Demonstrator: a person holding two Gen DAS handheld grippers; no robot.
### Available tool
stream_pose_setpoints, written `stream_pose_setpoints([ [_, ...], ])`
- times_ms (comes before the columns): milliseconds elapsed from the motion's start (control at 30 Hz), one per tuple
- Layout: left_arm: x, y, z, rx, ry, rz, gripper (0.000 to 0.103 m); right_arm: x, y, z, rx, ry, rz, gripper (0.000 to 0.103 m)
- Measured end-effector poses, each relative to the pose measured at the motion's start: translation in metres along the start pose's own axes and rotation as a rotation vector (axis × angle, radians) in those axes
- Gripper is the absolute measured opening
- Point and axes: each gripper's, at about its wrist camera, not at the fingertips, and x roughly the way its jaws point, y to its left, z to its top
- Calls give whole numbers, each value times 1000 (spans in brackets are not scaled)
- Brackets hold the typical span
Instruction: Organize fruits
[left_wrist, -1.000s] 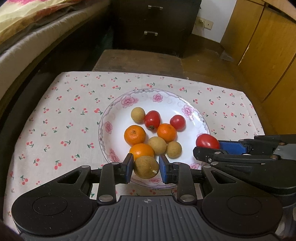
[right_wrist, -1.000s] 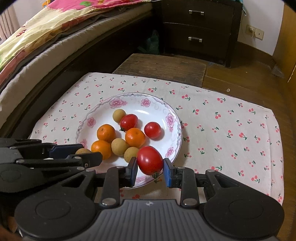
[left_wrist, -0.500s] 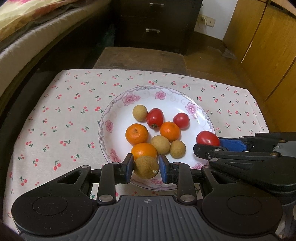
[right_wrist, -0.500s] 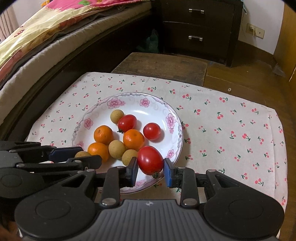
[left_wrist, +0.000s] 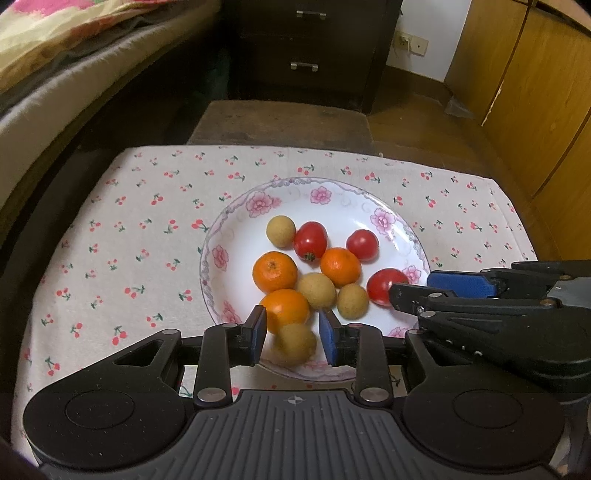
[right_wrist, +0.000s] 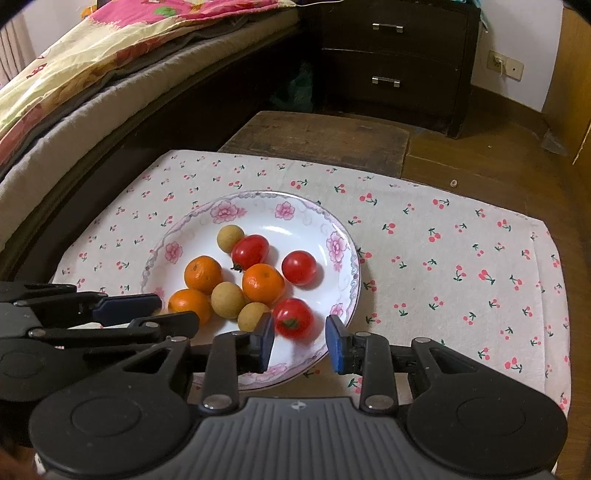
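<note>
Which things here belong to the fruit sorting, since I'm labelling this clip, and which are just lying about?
Job in hand: plate, oranges, tomatoes, longans.

Lying about: tablecloth, bed, drawers, wooden bench, cupboard.

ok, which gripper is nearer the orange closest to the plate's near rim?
Left. The left gripper, jaws just opening with a longan between them, sits right before the orange. The right gripper is off to its right, open around a tomato.
</note>
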Motion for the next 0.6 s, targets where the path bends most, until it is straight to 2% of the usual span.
stream_pose_setpoints([
  [200,-1,-1,-1,8,-4,5,44,-1,-1,-1,4,0,-2,33],
  [600,-12,0,-5,12,-32,26,58,-13,-2,-7,0,-10,-29,36],
])
